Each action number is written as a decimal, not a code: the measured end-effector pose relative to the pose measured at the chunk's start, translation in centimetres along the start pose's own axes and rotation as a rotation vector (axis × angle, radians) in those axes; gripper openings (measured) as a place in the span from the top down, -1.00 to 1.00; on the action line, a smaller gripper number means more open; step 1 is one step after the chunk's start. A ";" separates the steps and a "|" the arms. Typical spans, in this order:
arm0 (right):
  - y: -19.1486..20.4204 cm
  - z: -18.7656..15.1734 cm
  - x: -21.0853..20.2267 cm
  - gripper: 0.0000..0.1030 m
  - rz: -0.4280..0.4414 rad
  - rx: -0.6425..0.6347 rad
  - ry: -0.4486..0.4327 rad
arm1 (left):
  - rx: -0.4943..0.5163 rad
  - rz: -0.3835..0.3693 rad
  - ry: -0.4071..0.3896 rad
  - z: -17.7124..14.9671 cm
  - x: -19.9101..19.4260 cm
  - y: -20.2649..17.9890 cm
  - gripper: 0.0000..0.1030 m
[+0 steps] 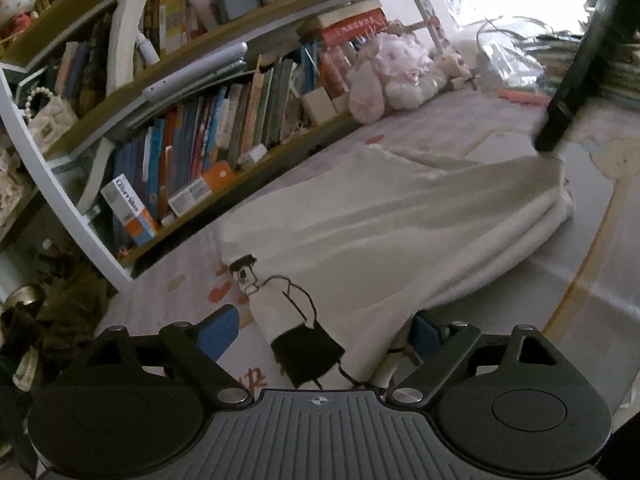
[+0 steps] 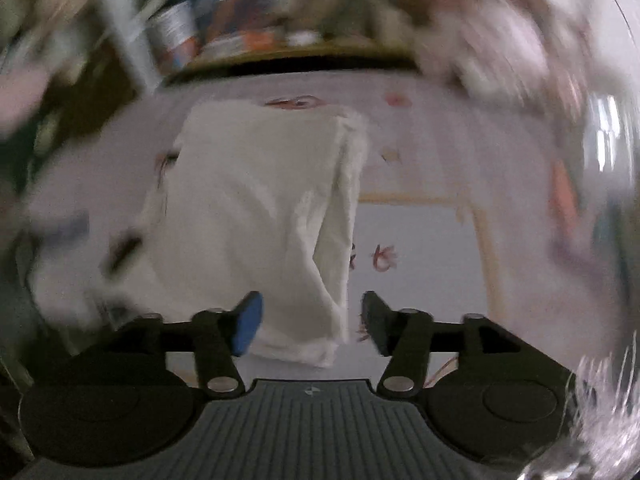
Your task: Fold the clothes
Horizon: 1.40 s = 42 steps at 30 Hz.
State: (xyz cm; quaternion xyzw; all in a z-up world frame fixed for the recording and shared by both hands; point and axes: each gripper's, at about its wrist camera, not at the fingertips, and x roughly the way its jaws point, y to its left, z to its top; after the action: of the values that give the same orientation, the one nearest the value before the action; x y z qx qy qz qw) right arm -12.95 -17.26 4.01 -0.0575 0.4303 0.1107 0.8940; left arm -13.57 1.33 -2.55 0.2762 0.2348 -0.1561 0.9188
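A white garment [image 1: 400, 220] with a stitched black figure [image 1: 288, 320] lies partly folded on a pale play mat [image 1: 580, 288]. My left gripper [image 1: 326, 332] is open, and the garment's near edge lies between its blue pads [image 1: 224, 332]. At the garment's far right corner I see the dark housing of the right gripper [image 1: 572, 72], its tip reaching down to the cloth. In the blurred right wrist view the garment [image 2: 260, 200] is a folded strip. Its near corner sits between the spread fingers of my open right gripper [image 2: 310, 320].
A low bookshelf [image 1: 224, 120] full of books runs along the mat's far side. Plush toys [image 1: 392, 76] lie at its end. Stacked books and plastic bags [image 1: 600, 68] fill the far right. A dark heap of clothes [image 1: 52, 312] lies at the left.
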 end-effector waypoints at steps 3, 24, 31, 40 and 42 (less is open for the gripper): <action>3.2 -1.3 0.4 -0.27 -0.018 -0.313 -0.032 | -0.008 -0.014 0.000 0.3 0.0 0.4 -0.75; 8.2 -2.3 3.2 0.80 -0.173 -0.734 -0.115 | 0.272 -0.070 0.061 -1.8 -0.5 -2.1 0.52; 8.3 -4.8 4.4 0.53 -0.216 -0.900 -0.104 | 0.316 -0.109 0.062 -1.6 -0.4 -1.7 0.81; 7.8 -7.1 6.3 0.58 -0.261 -1.124 -0.063 | 0.346 -0.138 0.063 -1.5 -0.5 -1.3 0.81; 7.9 -6.9 6.3 0.66 -0.257 -1.125 -0.052 | 0.355 -0.149 0.067 -1.6 -0.4 -1.3 0.82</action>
State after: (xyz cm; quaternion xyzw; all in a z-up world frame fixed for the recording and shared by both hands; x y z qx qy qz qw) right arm -16.32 -10.05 -5.28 -0.5731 0.2725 0.2142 0.7426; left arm -15.03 1.24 -4.07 0.4210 0.2539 -0.2533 0.8331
